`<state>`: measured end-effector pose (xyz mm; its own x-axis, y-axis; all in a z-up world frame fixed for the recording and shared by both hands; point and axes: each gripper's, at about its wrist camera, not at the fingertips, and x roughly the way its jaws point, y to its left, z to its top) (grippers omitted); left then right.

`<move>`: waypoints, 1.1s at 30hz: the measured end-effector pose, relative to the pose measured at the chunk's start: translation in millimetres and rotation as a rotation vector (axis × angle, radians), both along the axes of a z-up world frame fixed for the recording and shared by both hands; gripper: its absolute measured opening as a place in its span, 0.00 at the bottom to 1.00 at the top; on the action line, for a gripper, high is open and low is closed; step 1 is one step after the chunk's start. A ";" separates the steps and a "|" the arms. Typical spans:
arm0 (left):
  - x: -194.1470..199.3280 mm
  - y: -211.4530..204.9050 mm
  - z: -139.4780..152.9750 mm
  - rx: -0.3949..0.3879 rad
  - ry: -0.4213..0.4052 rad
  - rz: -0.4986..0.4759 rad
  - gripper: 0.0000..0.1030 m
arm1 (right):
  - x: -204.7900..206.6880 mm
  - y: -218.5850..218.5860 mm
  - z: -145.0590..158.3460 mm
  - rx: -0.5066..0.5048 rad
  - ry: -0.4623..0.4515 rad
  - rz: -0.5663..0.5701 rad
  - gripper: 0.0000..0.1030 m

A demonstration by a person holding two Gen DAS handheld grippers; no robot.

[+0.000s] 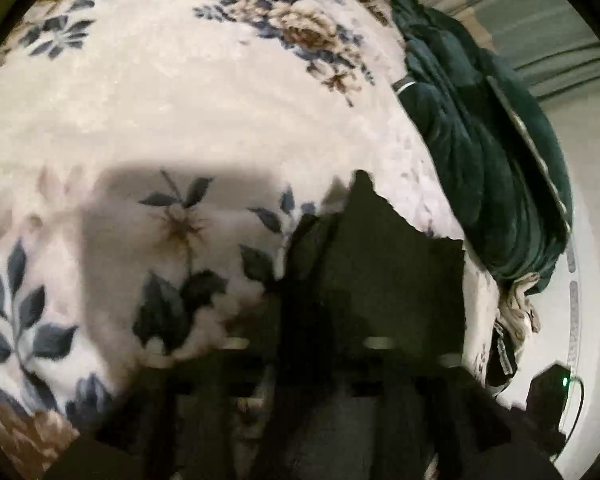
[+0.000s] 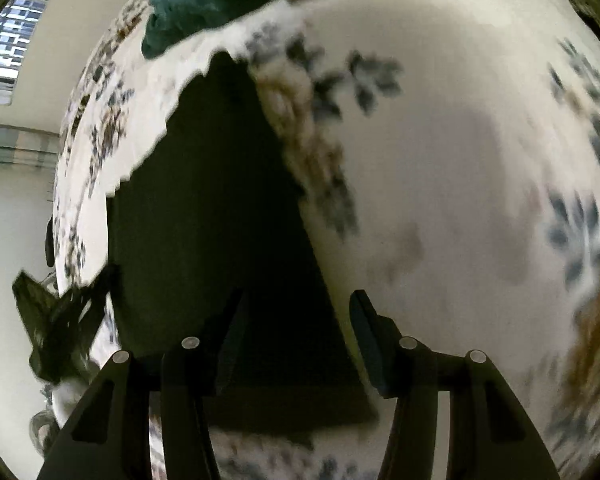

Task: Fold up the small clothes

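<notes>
A small dark garment [image 2: 204, 216] with a scalloped edge lies flat on a cream floral blanket [image 2: 440, 160]. My right gripper [image 2: 300, 320] is open, its fingers wide apart, just above the garment's near right part. In the left wrist view the same dark garment [image 1: 380, 264] drapes up over my left gripper [image 1: 312, 320], whose fingers look closed on the cloth; the fingertips are hidden by the fabric.
A pile of dark green clothes [image 1: 492, 152] lies on the blanket [image 1: 180, 100] near its edge, also in the right wrist view [image 2: 188, 4]. Beyond the blanket edge are a pale floor, a black device with a green light [image 1: 548, 396], and a window [image 2: 8, 48].
</notes>
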<state>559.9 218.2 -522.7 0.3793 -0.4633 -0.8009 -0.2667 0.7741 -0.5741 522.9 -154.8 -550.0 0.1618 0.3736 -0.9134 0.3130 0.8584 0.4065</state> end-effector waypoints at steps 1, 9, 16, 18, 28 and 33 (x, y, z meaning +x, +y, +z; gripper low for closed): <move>5.9 -1.8 -2.4 -0.007 0.001 -0.003 0.49 | 14.7 0.7 -3.5 -0.003 -0.016 0.005 0.53; 45.7 -6.6 -11.1 0.097 -0.036 -0.069 0.08 | 111.3 25.3 -20.5 0.014 -0.109 0.092 0.06; 23.8 14.1 10.6 0.007 -0.003 -0.075 0.58 | 118.7 15.8 -31.5 0.042 -0.014 0.166 0.27; -13.5 23.7 28.0 -0.025 -0.025 -0.046 0.70 | 102.4 6.5 -20.9 0.108 0.003 0.176 0.52; -208.8 -2.2 -22.8 -0.393 0.190 0.358 0.81 | -31.6 -47.5 -17.8 0.189 0.129 0.190 0.78; -205.7 -12.9 -37.5 -0.458 0.105 0.537 0.38 | -53.5 -51.4 -28.1 0.214 0.177 0.178 0.78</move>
